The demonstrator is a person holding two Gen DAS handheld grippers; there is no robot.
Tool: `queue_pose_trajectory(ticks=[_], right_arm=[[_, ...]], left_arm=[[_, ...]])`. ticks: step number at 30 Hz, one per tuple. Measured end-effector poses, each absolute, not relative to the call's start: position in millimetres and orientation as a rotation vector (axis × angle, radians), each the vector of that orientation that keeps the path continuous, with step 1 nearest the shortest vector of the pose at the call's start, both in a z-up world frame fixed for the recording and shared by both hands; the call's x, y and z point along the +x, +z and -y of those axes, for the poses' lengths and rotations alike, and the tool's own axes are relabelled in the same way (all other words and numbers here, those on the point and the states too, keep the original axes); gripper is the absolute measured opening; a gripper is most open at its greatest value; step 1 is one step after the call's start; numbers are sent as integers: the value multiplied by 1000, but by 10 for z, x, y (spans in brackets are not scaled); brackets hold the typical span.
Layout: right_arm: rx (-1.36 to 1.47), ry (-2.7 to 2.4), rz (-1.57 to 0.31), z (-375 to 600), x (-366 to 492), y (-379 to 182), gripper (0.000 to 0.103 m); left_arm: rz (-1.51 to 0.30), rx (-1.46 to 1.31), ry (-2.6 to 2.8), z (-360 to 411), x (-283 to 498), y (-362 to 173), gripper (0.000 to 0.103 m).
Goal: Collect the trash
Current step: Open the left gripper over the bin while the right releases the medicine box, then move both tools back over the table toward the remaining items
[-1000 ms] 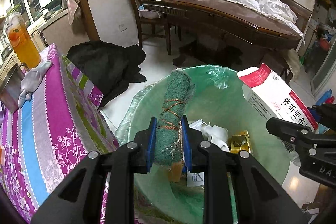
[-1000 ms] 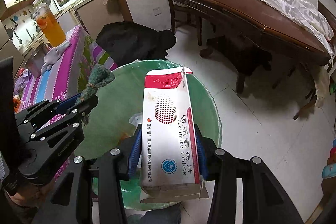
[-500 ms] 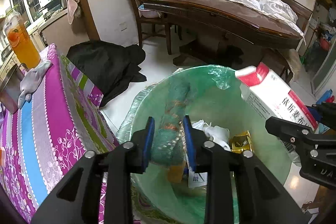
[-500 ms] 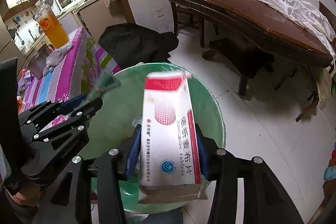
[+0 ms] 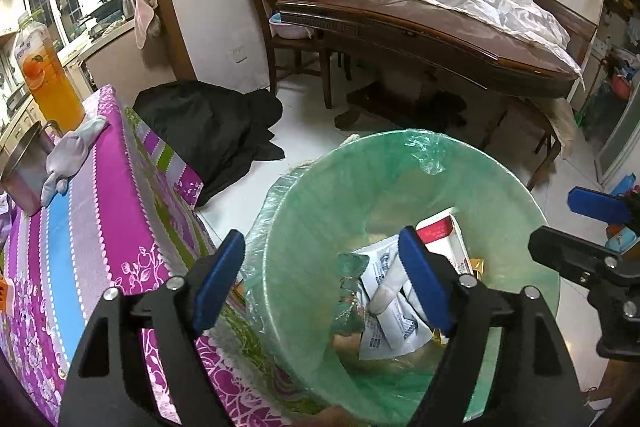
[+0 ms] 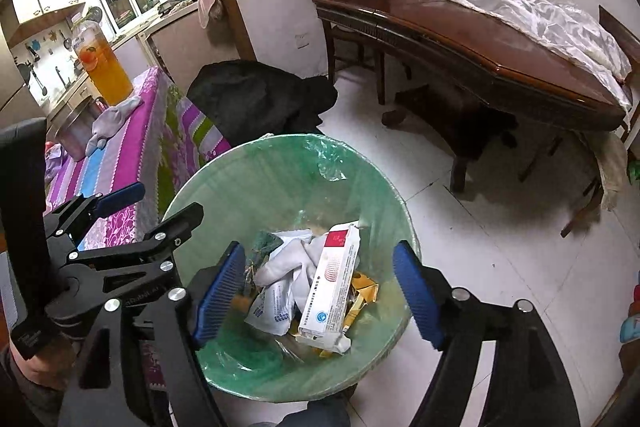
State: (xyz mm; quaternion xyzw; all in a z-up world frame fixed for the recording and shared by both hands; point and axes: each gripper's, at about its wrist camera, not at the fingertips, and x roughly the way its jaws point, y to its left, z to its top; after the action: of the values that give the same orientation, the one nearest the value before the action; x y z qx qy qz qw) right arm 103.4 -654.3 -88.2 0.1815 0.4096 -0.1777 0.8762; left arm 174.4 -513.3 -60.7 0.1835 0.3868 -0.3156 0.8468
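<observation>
Fingers (image 5: 424, 283) of the left gripper (image 5: 320, 283) are spreading with nothing between them, and the right gripper (image 6: 320, 291) fingers (image 6: 218, 297) are opening too, both empty above the bin. Green-lined trash bin (image 6: 248, 183) sits on the floor just beside the bench (image 5: 80, 227) with the purple striped cloth. Inside the bin lie the red-and-white tablet box (image 6: 332, 287), white crumpled packets (image 6: 276, 303), the green rolled cloth (image 5: 348, 295) and a gold wrapper (image 6: 366, 291). Both carried items look deposited, so this drop seems done. On the bench an orange drink bottle (image 5: 48, 79), a metal cup (image 5: 24, 171) and a grey glove (image 5: 68, 155) remain; whether any counts as trash cannot be told.
</observation>
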Motion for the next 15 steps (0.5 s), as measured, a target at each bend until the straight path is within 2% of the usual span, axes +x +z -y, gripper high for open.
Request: queue_pose_trajectory(ticks=[8, 15], right_arm=[[360, -376, -826, 6465, 960, -826, 88], [332, -355, -725, 6262, 843, -623, 95]], left_arm=[[-758, 384, -671, 5055, 1664, -502, 93], [-714, 374, -704, 4923, 1642, -419, 97]])
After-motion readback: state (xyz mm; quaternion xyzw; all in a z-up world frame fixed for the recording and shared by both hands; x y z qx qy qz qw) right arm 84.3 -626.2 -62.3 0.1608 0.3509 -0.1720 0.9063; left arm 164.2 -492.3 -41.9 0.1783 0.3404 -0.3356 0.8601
